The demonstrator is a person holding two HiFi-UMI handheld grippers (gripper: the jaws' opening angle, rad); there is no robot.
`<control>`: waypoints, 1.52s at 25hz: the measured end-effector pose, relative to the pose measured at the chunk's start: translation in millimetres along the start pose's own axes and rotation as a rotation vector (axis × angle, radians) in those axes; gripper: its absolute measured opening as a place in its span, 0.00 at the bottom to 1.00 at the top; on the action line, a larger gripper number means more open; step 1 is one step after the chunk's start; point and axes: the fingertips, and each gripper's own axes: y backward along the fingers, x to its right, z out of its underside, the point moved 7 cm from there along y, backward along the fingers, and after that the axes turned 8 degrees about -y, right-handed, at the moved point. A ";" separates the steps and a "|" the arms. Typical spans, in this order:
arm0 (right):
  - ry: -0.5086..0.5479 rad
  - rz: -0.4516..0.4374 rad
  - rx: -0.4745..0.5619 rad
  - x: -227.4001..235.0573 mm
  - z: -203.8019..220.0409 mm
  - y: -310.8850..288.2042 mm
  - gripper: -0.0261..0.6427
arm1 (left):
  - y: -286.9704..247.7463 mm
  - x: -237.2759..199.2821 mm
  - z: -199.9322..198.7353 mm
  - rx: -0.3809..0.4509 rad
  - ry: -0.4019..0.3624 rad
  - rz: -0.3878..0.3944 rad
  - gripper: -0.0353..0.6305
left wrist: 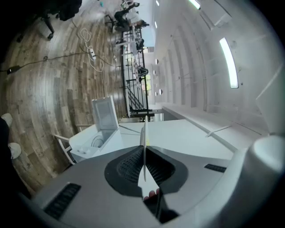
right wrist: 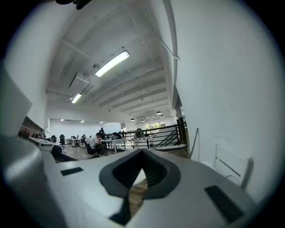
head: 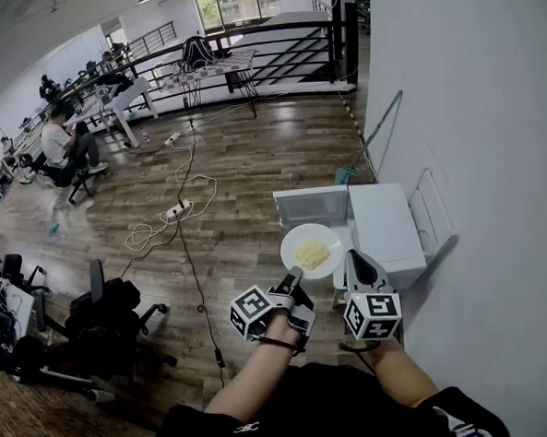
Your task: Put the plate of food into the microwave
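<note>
The plate [head: 296,236] is round and white, with a small heap of yellow food [head: 312,253] in its middle. It is up in the air and lies flat, with the food on top. It hangs over the wood floor [head: 242,159], just in front of the microwave [head: 385,223] and not inside it.

The left gripper [head: 293,278] holds the plate by the edge closest to the person. Its jaws are pressed tight on that edge, one on each side. In the left gripper view the plate looks like a thin white line running straight out from the jaws. From there the plate sticks out away from the person, toward the microwave door [head: 311,205].

The microwave is a white box next to the white wall [head: 470,109]. Its door is swung open to the left. The far edge of the plate is just beside the door.

The right gripper [head: 356,256] is just to the right of the plate, near the front of the microwave. Its jaws are together and there is nothing between them.

Farther off, a mop [head: 372,140] leans on the wall. Cables and a power strip [head: 177,210] lie on the floor. A black chair [head: 109,320] stands to the left. A person [head: 61,143] sits at a desk [head: 109,101] far away, near a dark railing [head: 273,51].
</note>
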 end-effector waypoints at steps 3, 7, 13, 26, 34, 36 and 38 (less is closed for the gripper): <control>-0.003 0.004 0.005 2.0 1.6 -0.9 0.06 | -2.5 0.1 1.0 -0.006 -0.001 0.002 0.08; -0.008 0.009 0.013 4.8 2.9 -0.5 0.06 | -4.7 0.4 2.7 -0.001 0.002 0.008 0.08; -0.017 0.016 0.008 12.7 7.7 4.9 0.06 | -8.8 -0.4 11.0 0.004 0.014 0.006 0.08; -0.030 0.030 -0.016 24.6 11.3 -19.8 0.06 | -29.3 -2.3 1.9 0.008 0.033 0.001 0.08; -0.006 0.056 -0.012 11.1 24.0 -76.8 0.06 | -60.0 -23.0 -49.0 -0.008 0.059 0.010 0.08; 0.005 0.063 -0.015 4.0 25.3 -98.7 0.06 | -69.0 -28.7 -69.9 -0.011 0.063 0.014 0.08; 0.008 0.065 -0.005 -6.3 24.4 -124.3 0.06 | -79.6 -34.5 -96.4 -0.024 0.067 0.010 0.08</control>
